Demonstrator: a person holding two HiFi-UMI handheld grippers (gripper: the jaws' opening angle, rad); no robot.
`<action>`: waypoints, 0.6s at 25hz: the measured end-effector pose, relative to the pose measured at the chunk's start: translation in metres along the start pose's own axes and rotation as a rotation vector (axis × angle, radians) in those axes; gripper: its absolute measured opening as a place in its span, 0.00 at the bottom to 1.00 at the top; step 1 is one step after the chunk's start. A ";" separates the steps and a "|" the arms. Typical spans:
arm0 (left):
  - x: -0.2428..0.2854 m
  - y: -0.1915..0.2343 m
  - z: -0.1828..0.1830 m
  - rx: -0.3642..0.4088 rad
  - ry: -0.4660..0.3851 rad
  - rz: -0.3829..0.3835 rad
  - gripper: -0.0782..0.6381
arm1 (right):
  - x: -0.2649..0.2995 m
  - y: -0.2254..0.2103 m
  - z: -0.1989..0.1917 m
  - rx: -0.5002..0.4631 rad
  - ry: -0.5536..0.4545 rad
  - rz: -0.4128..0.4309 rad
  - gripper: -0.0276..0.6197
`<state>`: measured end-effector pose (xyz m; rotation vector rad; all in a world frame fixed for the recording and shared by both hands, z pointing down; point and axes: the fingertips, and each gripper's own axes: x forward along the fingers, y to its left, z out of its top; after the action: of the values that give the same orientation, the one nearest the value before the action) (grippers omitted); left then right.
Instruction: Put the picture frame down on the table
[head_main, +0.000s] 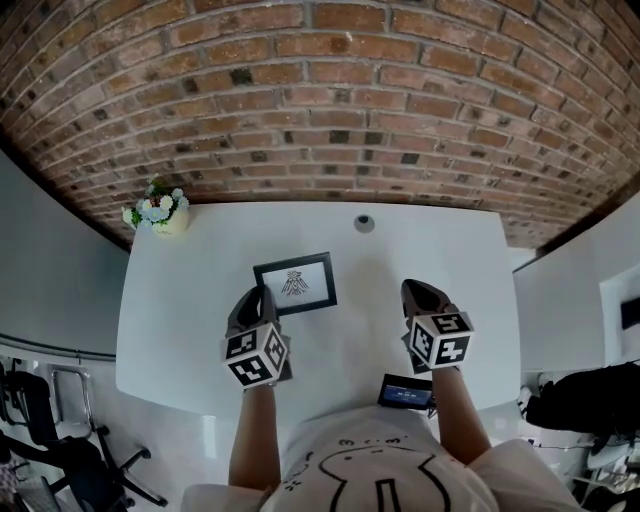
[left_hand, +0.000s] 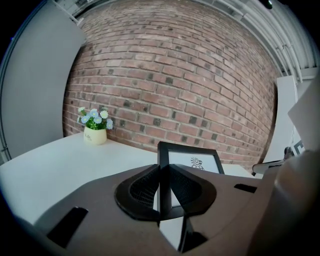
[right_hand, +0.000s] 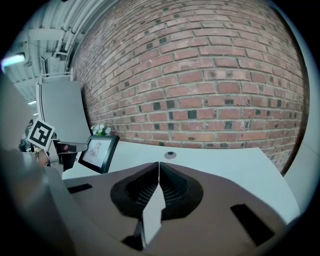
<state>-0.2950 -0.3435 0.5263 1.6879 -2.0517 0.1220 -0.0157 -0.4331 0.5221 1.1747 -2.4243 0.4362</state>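
Note:
The black picture frame (head_main: 295, 283) with a white print is near the middle of the white table (head_main: 180, 320). It tilts back with its face toward me. My left gripper (head_main: 262, 293) is shut on its left edge, and in the left gripper view that dark edge (left_hand: 164, 162) sits pinched between the jaws (left_hand: 164, 172). I cannot tell whether the frame's bottom touches the table. My right gripper (head_main: 420, 290) hovers to the right of the frame, apart from it, shut (right_hand: 159, 167) with nothing in it. The right gripper view shows the frame (right_hand: 100, 152) at far left.
A small pot of flowers (head_main: 160, 212) stands at the table's back left corner. A round grommet (head_main: 364, 223) sits near the back edge. A dark phone-like device (head_main: 406, 392) lies at the front edge. A brick wall (head_main: 330, 100) runs behind the table, and an office chair (head_main: 60, 440) stands at lower left.

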 end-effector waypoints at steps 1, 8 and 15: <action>0.001 0.001 -0.006 -0.001 0.015 0.001 0.21 | 0.002 0.000 -0.004 -0.004 0.013 0.003 0.07; 0.016 0.001 -0.041 -0.004 0.109 -0.007 0.21 | 0.014 -0.001 -0.028 -0.026 0.090 0.017 0.07; 0.027 0.001 -0.066 -0.004 0.193 -0.015 0.21 | 0.024 -0.006 -0.040 -0.010 0.134 0.015 0.07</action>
<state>-0.2796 -0.3440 0.5965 1.6217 -1.8956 0.2649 -0.0154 -0.4349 0.5690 1.0879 -2.3197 0.4908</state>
